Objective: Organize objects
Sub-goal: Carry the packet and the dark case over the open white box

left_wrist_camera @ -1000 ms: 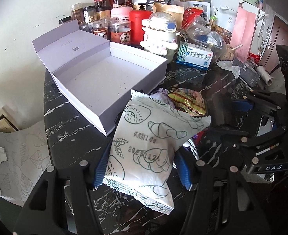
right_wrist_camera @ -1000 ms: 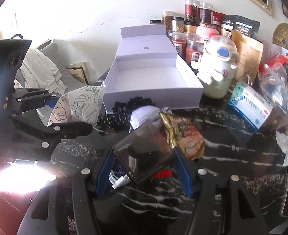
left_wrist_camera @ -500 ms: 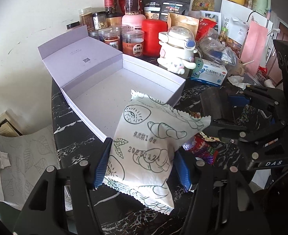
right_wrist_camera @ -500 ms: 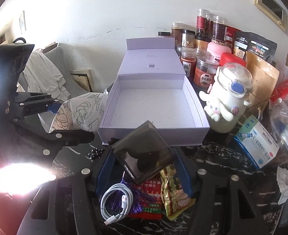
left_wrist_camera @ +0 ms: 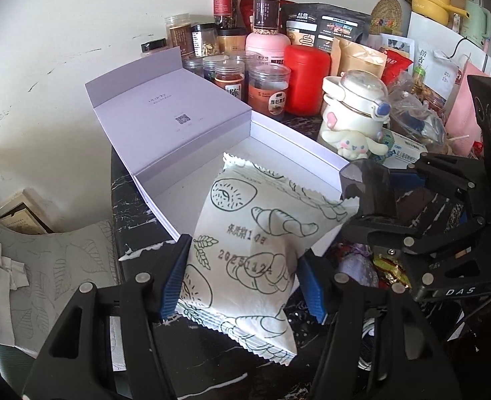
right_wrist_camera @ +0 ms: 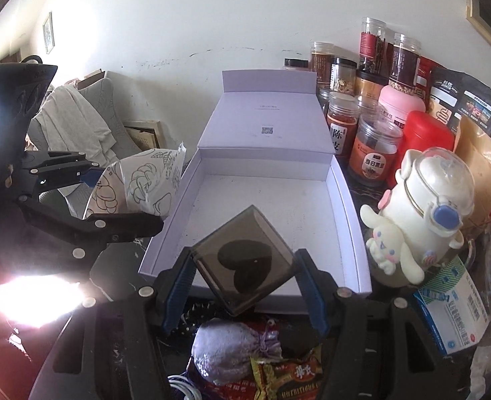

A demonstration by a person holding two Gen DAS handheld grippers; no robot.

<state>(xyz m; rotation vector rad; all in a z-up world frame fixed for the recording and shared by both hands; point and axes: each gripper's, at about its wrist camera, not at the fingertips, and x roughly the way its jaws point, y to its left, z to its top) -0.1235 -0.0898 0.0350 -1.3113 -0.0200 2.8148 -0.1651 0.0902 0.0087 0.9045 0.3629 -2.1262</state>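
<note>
Here the open pale-lilac cardboard box (right_wrist_camera: 265,220) lies straight ahead of and below both tools: the right gripper (right_wrist_camera: 243,275), clamped on a smoky translucent square case with a dark heart inside (right_wrist_camera: 243,263), hangs over its near rim, while the left gripper (left_wrist_camera: 242,276), clamped on a white printed pastry packet (left_wrist_camera: 262,246), stands at its near corner
</note>
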